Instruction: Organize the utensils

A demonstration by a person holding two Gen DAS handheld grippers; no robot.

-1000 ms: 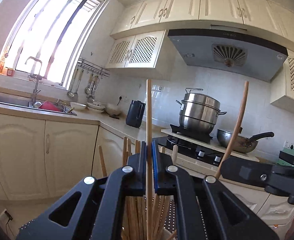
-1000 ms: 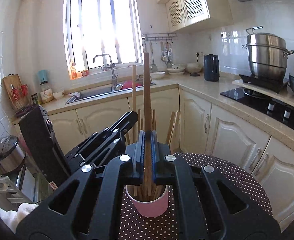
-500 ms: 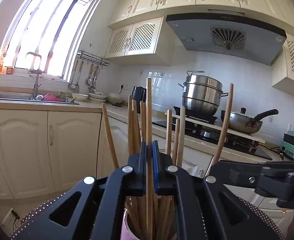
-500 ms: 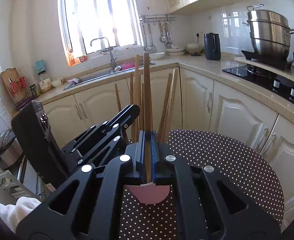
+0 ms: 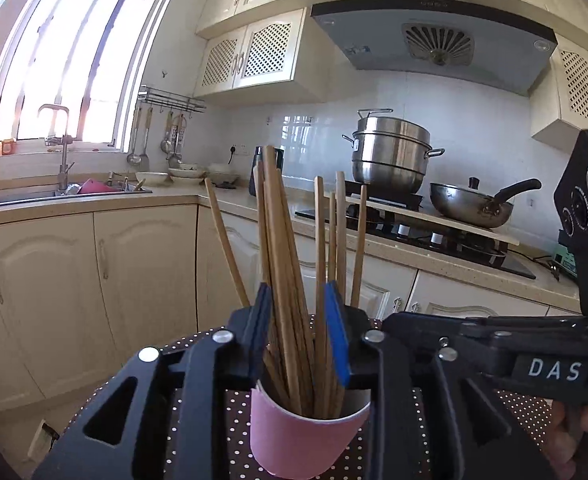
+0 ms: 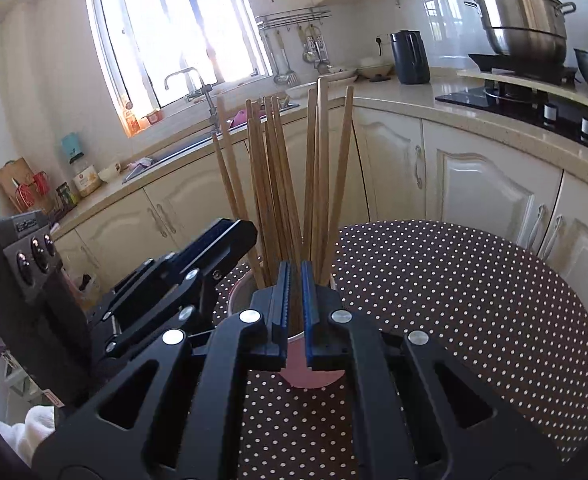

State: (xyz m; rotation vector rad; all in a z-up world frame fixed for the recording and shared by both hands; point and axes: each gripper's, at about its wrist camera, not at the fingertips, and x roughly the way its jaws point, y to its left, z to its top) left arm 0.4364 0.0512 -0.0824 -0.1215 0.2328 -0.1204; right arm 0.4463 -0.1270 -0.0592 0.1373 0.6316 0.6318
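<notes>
A pink cup (image 5: 302, 436) stands on a round brown table with white dots (image 6: 474, 304). Several wooden chopsticks (image 5: 281, 264) stand in it, fanned out; they also show in the right wrist view (image 6: 277, 184). My left gripper (image 5: 300, 320) is open, its blue-padded jaws spread on either side of the bundle just above the cup rim. My right gripper (image 6: 296, 296) is open by a narrow gap with nothing between the jaws, right in front of the cup (image 6: 310, 376). The right gripper's body shows at the right of the left wrist view.
Cream cabinets and a counter run behind the table, with a sink (image 6: 165, 152) under the window, a dark kettle (image 6: 410, 58), a steel steamer pot (image 5: 394, 156) and a wok (image 5: 470, 200) on the hob.
Both grippers were shut on a chopstick each, lowered them into the cup and opened. The chopsticks now stand loose in the cup.
</notes>
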